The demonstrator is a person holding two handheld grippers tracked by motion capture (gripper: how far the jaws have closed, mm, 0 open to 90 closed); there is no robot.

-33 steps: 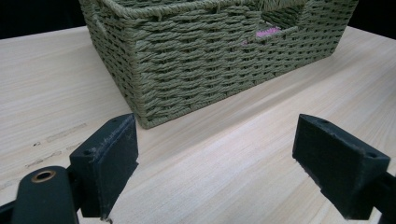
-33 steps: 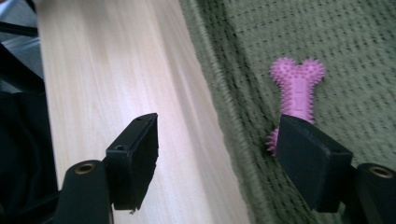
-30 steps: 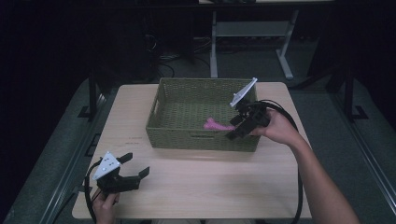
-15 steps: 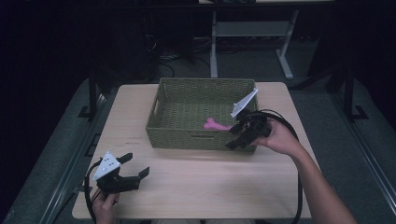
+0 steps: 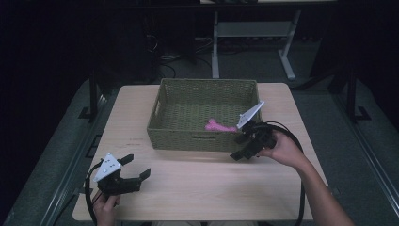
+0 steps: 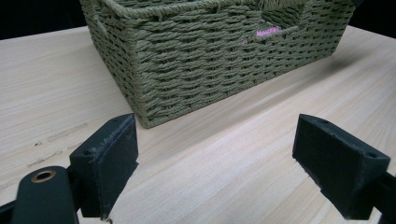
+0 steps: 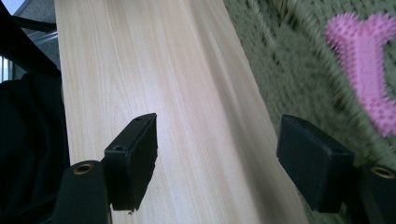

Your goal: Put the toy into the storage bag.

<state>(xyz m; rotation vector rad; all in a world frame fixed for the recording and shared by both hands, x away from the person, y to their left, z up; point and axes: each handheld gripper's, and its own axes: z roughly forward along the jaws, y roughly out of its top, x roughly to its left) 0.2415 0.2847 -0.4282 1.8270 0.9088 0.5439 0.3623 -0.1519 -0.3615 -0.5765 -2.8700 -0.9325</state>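
Where pink toy [image 5: 220,126] lies, green basket [image 5: 169,136] unlabelled, no readable writing

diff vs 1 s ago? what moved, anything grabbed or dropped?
The right gripper has drawn back out of the basket, toward the person, and now hangs over the table by the basket's front right corner, jaws open and empty. Pink toy, basket and left gripper stayed put.

Pink toy [image 7: 369,70] blurred, edge-cropped
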